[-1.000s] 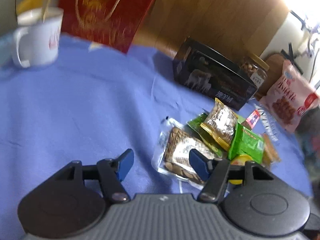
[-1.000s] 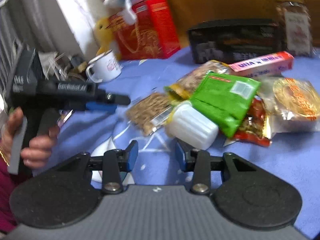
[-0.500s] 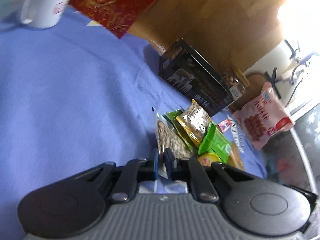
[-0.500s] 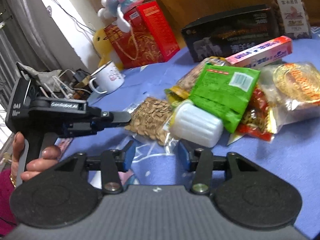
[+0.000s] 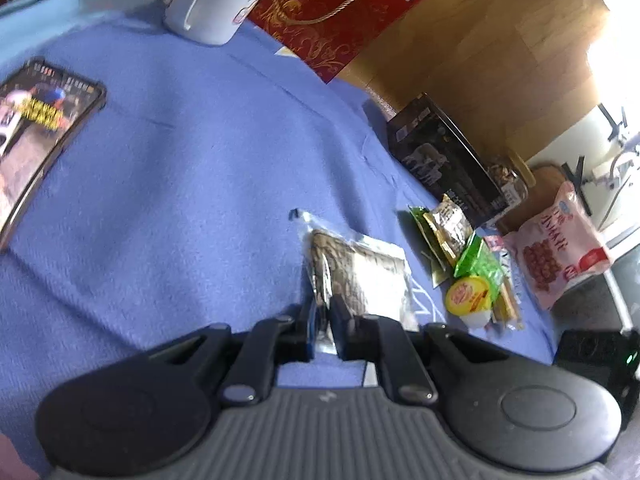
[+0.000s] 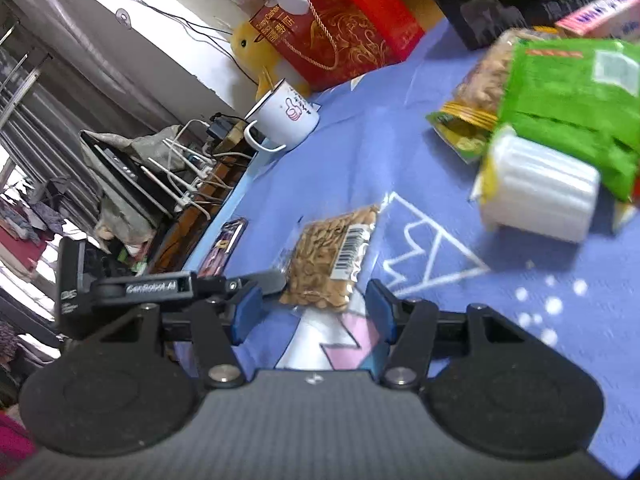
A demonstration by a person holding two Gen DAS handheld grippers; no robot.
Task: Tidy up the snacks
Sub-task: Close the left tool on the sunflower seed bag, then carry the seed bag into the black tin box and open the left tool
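Dragged clear of the snack pile since half a second ago, the clear seed packet (image 5: 356,276) is now sitting alone on the blue cloth (image 5: 192,184), well apart from the heap it was leaning on. And the left gripper (image 5: 323,330) is clamping down on it, jaws pinched narrow on the packet's near edge, the packet stretching away ahead of the fingers. From the right wrist view, that same seed packet (image 6: 330,262) is lying flat, barcode up, with the left gripper (image 6: 276,282) biting its left edge.

Meanwhile the right gripper (image 6: 314,314) is hovering low, jaws spread wide, holding nothing, the packet lying just beyond its fingertips and between them.

Off to the right, the pile is waiting: a green packet (image 6: 568,100), a white ribbed cup (image 6: 536,196) on its side just near of it, and a gold-edged nut bag (image 6: 476,92) to the far left of the green one. At the far left a white mug (image 6: 284,120) is standing beside a red gift box (image 6: 340,28).
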